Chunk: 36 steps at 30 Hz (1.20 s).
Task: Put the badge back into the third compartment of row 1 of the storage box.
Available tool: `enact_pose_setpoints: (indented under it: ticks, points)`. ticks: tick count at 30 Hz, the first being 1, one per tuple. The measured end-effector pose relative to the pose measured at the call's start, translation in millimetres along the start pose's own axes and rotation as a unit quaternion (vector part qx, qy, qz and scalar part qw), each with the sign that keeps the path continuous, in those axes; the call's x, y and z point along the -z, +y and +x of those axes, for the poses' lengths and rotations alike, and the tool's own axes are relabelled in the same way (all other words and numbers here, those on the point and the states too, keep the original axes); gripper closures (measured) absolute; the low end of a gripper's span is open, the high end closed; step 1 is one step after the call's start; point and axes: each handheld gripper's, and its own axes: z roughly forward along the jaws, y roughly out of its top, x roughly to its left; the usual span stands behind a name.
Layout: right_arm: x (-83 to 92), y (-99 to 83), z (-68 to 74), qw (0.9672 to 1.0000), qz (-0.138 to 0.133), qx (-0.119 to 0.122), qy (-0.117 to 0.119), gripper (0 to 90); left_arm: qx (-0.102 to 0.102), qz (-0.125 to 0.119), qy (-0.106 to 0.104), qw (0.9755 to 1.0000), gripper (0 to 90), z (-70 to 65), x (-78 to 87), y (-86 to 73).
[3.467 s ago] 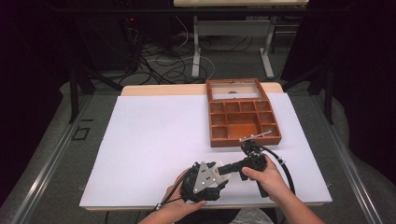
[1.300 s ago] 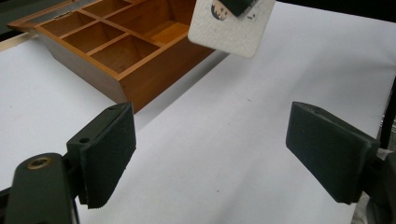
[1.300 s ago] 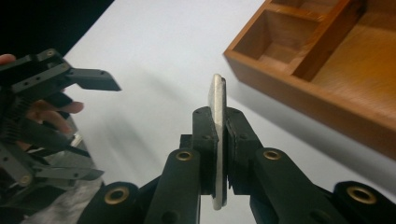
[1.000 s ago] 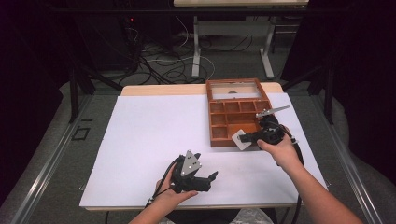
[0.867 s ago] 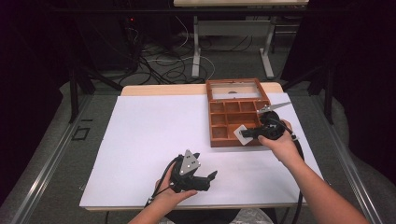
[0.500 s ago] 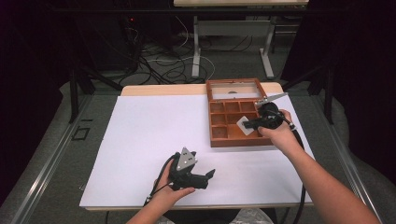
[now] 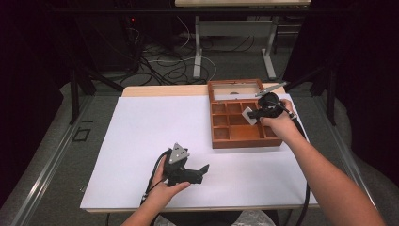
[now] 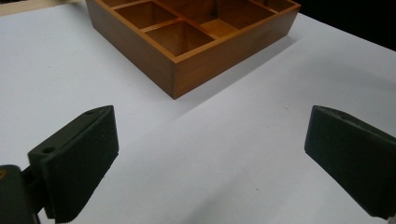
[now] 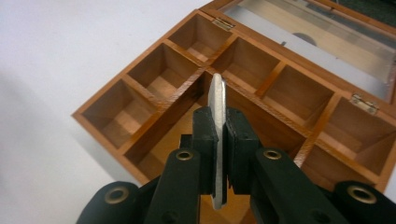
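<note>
Dark room; grey floor [image 7: 56, 155] w/ cables [image 7: 164, 61]; desk legs [image 7: 198, 47] at back

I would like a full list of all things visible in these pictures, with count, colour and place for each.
wooden compartment box: one, brown, lid open, on the far right part of the white sheet.
flat plate: one, thin, silver-grey, held on edge between the right gripper's fingers, above the box compartments.
white sheet: one, white, covers the tabletop.
table: one, light wood edge shows at the far side.
cables: several, dark and light, on the floor behind the table.
second table: one, grey legs, in the background.
left gripper: one, black, near the front edge, open; its jaws have just been opening, nothing between them.
right gripper: one, black, over the box, shut on the flat plate.
</note>
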Motion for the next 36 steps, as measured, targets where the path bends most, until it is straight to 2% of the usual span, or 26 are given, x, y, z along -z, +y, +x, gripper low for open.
enact_pose_setpoints:
  ticks: [2, 6, 9, 14, 16, 19, 22, 25, 30, 36]
  points:
    - [-2.6, 2.3, -2.5, 1.0000, 0.004, -0.004, -0.003, 84.7, 0.007, 0.000, 0.001, 1.0000, 0.5, 5.5, 0.7, -0.4]
    - [-8.5, 7.8, -10.9, 0.9997, 0.002, 0.011, -0.021, 84.6, 0.025, -0.005, 0.010, 0.9996, 0.6, 18.1, 3.3, -1.0]
    - [-10.8, 9.9, -14.9, 0.9995, 0.000, 0.022, -0.025, 84.6, 0.039, -0.015, 0.019, 0.9989, 0.5, 25.3, 6.0, -0.9]
    - [-18.0, 12.7, -26.6, 0.9989, -0.011, 0.022, -0.040, 84.6, 0.066, -0.026, 0.024, 0.9972, 0.5, 34.8, 9.1, -3.0]
    - [-21.3, 12.6, -32.6, 0.9988, -0.013, 0.020, -0.043, 84.6, 0.068, -0.025, 0.028, 0.9970, 0.5, 37.3, 10.1, -3.7]
    - [-25.7, 11.3, -41.5, 0.9986, -0.013, 0.010, -0.050, 84.5, 0.061, -0.026, 0.028, 0.9974, 0.5, 40.8, 11.6, -4.6]
    - [-30.0, 10.1, -49.0, 0.9981, -0.011, 0.013, -0.059, 84.5, 0.069, -0.028, 0.031, 0.9968, 0.5, 42.2, 12.6, -5.2]
    - [-33.5, 9.6, -54.8, 0.9979, -0.015, 0.013, -0.062, 84.5, 0.065, -0.029, 0.035, 0.9969, 0.6, 43.7, 13.1, -5.8]
    - [-40.2, 10.4, -60.9, 0.9973, -0.030, 0.021, -0.064, 84.5, 0.063, -0.028, 0.037, 0.9969, 0.5, 43.4, 12.6, -6.4]
    - [-50.9, 10.9, -63.6, 0.9968, -0.030, 0.030, -0.067, 84.3, 0.063, -0.026, 0.039, 0.9969, 0.5, 43.0, 12.8, -6.8]
